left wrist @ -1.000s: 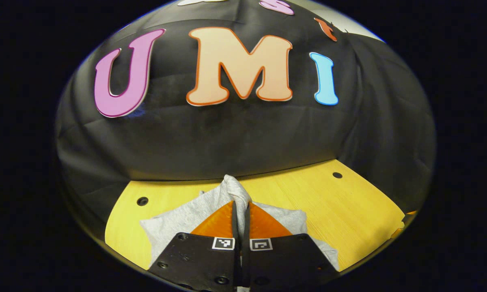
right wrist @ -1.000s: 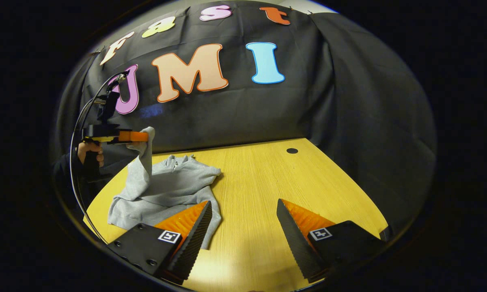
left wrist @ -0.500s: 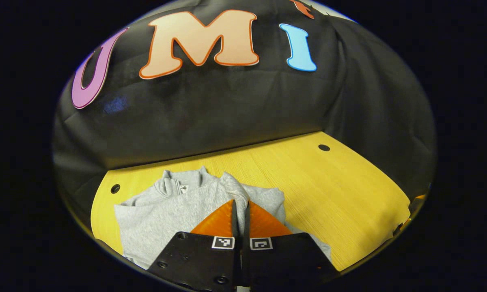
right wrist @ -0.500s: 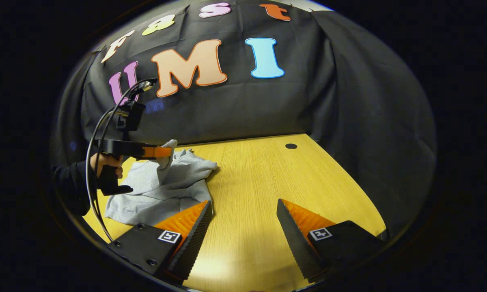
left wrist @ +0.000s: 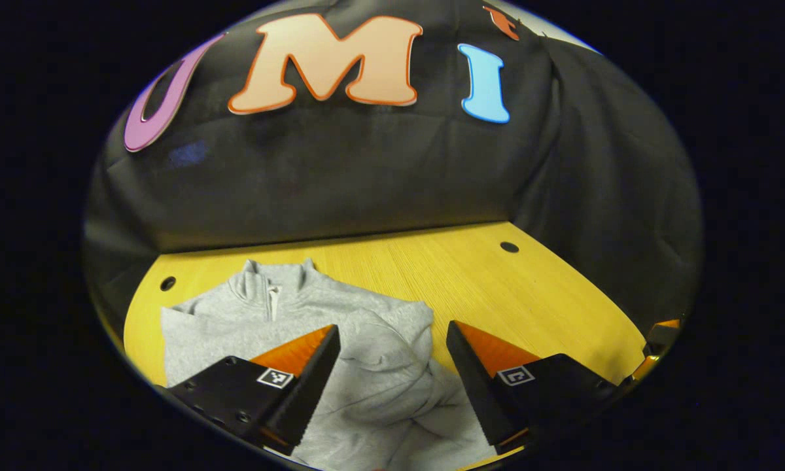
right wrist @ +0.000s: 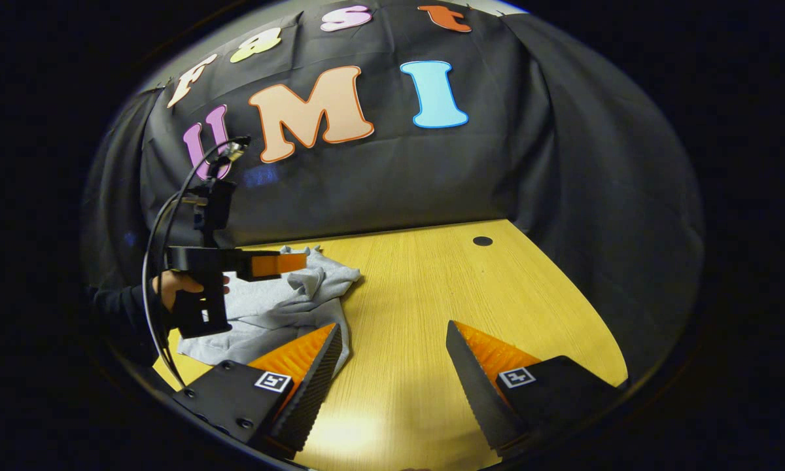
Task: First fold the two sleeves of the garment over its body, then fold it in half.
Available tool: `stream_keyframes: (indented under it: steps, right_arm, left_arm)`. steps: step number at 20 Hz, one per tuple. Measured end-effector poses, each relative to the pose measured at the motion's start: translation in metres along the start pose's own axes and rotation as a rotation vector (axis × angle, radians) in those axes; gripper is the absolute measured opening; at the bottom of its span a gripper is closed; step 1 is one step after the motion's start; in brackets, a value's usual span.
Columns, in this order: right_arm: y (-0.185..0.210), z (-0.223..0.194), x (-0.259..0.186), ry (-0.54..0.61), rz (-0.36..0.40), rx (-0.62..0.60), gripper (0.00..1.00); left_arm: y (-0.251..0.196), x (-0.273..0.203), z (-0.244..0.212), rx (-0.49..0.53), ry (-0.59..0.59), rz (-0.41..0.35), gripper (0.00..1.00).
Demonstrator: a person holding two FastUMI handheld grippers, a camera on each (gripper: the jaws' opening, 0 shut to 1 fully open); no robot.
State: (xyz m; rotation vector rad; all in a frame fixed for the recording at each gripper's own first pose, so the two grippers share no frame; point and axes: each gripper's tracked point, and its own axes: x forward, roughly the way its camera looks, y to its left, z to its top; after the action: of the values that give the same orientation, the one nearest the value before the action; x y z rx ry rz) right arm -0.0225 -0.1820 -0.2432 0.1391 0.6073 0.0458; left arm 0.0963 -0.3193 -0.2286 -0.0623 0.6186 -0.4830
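A grey zip-neck sweatshirt (left wrist: 340, 327) lies on the yellow wooden table (left wrist: 497, 288), its collar toward the booth wall. One sleeve (left wrist: 392, 366) lies bunched across the body, right under my left gripper (left wrist: 392, 373), which is open with nothing between its fingers. In the right gripper view the sweatshirt (right wrist: 281, 307) lies at the table's left. The left gripper (right wrist: 281, 263) hovers just above it, held by a hand (right wrist: 176, 288). My right gripper (right wrist: 392, 373) stands open over bare table wood, to the right of the garment's hem.
Black cloth walls close the table at the back and right. Small round holes (left wrist: 509, 247) (left wrist: 167, 283) sit near the table's far corners. A black cable (right wrist: 163, 248) loops from the left gripper's handle. Bare wood (right wrist: 445, 288) stretches right of the garment.
The left gripper carried the sleeve down onto the sweatshirt's body, then opened and let it go. The sleeve now lies bunched on the body. The right gripper has barely moved.
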Motion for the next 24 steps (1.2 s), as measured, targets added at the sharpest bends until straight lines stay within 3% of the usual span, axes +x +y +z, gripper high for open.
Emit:
stream_keyframes:
  steps: [2, 6, 11, 14, 24]
  right_arm:
    - [0.002, 0.005, 0.004, -0.009, 0.009, 0.025, 0.99]
    - [0.017, 0.006, 0.015, 0.008, 0.039, 0.039, 0.96]
    - [0.044, 0.008, 0.031, 0.013, 0.057, 0.031, 0.99]
    - [0.062, 0.002, 0.037, 0.020, 0.067, 0.014, 0.99]
    - [0.097, -0.047, 0.055, 0.143, 0.091, -0.100, 0.99]
  left_arm:
    - [0.013, -0.019, 0.010, -0.011, -0.036, 0.035, 0.93]
    - [0.054, -0.057, 0.020, -0.033, -0.084, 0.107, 0.93]
    - [0.117, -0.104, 0.013, -0.072, -0.108, 0.194, 0.93]
    - [0.157, -0.135, -0.007, -0.076, -0.097, 0.280, 0.94]
    - [0.219, -0.202, -0.126, -0.153, 0.089, 0.423, 0.94]
